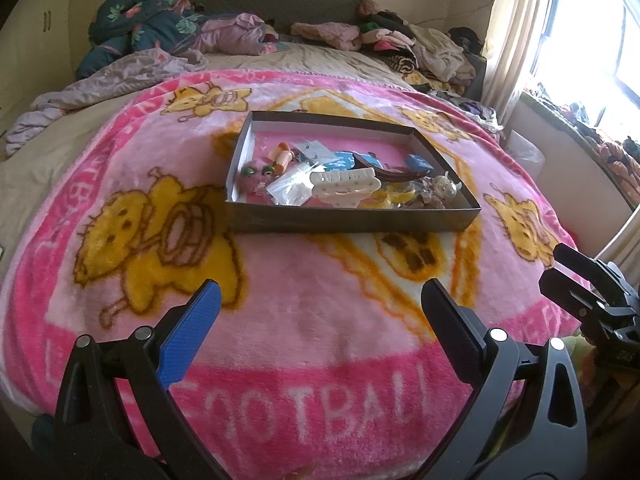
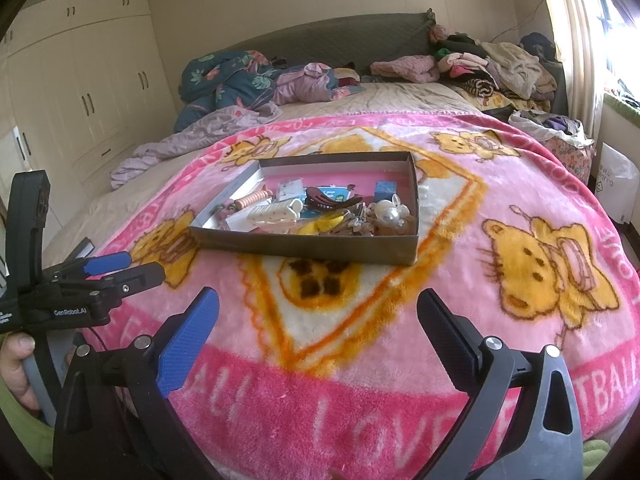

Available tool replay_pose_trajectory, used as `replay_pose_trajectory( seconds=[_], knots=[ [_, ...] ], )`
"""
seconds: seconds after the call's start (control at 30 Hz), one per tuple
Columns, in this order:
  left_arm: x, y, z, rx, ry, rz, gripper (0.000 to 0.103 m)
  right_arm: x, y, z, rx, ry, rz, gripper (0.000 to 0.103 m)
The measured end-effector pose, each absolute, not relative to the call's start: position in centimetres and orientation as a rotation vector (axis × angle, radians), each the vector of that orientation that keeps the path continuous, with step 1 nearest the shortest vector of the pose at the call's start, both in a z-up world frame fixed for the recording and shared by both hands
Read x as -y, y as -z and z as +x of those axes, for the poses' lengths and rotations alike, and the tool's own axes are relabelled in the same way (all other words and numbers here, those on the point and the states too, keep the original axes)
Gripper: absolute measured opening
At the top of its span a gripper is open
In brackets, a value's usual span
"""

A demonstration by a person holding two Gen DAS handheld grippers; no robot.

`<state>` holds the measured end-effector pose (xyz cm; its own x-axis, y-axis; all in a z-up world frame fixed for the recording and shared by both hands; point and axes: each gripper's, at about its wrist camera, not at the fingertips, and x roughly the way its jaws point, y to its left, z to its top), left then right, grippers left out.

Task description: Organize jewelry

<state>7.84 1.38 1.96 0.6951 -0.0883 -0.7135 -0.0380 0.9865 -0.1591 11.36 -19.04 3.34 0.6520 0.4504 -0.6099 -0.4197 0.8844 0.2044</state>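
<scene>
Both grippers, left gripper [image 1: 320, 308] and right gripper [image 2: 318, 312], hung empty with fingers spread, low in their frames, presumably readying a reach. Mid-frame, the box [image 1: 352, 220] corralled the jumbled jewelry on the pink blanket [image 1: 312, 304].

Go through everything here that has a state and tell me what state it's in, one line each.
Left gripper: open, empty, above the blanket.
Right gripper: open, empty.
Jewelry box: lidless, full of mixed pieces.
White hair claw: closed, lying in the box.
Brown hair clip: lying in the box.
Wardrobe doors: shut.
</scene>
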Motion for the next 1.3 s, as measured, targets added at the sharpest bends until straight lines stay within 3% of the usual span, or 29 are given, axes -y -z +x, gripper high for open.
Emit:
replay_pose_trajectory(
  seconds=[1.3],
  knots=[
    [-1.70,-2.10,7.71,-0.801,0.021,-0.158,0.094,18.78,-3.46,11.22,-0.704,-0.497,0.044,0.099]
  ],
)
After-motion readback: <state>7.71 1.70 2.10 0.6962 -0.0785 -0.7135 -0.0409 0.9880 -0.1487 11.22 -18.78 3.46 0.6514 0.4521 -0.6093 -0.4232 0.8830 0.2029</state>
